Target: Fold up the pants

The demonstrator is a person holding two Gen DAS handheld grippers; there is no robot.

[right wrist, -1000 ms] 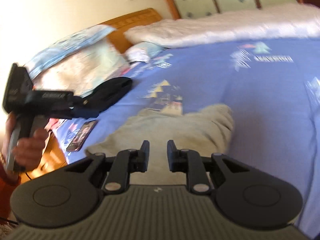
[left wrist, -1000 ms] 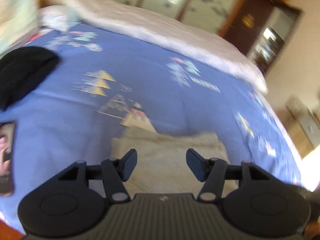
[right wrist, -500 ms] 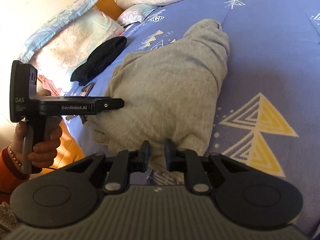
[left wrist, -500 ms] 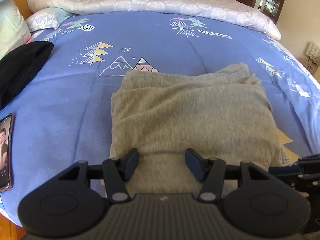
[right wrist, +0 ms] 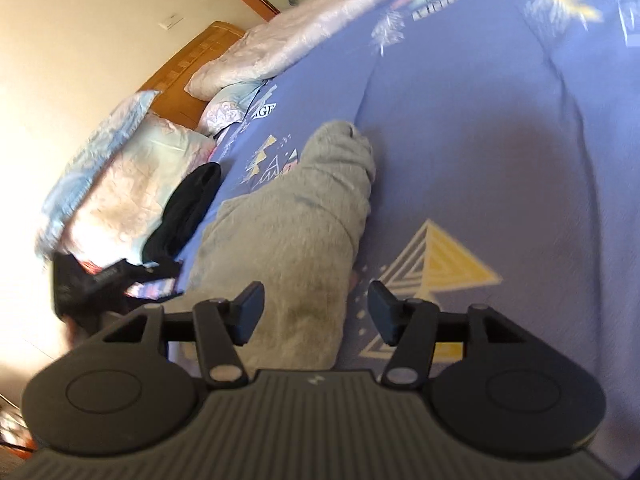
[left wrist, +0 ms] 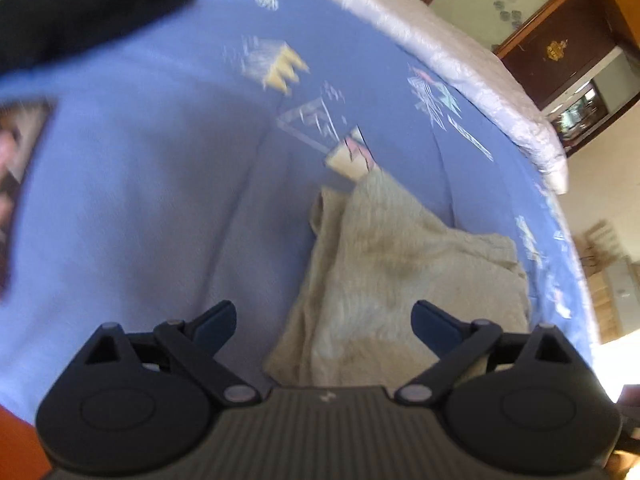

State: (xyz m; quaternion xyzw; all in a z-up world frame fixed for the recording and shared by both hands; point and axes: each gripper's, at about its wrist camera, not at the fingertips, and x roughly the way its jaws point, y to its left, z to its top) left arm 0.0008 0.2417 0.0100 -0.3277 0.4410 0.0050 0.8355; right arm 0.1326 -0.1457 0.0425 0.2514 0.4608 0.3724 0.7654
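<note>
The grey pants [left wrist: 400,272] lie folded into a thick bundle on the blue bedspread [left wrist: 140,208]. My left gripper [left wrist: 324,322] hovers over the bundle's near end, its jaws opening wide, the pads clear of the cloth. In the right wrist view the same pants [right wrist: 292,240] stretch away from me. My right gripper [right wrist: 316,312] is over their near right edge, jaws opening, nothing pinched between the pads. The left gripper [right wrist: 100,284] shows as a dark blur at the left in that view.
A black garment [right wrist: 184,212] lies left of the pants near the pillows [right wrist: 120,184]. A phone [left wrist: 16,184] rests on the bedspread at the left. A pale rolled quilt [left wrist: 460,68] lines the bed's far side, with a wooden headboard [right wrist: 188,80] and dark cabinet [left wrist: 560,52] beyond.
Both grippers' jaws have spread apart from narrower gaps. Both views have rolled and dropped closer to the pants. The pants lie folded as half a second ago.
</note>
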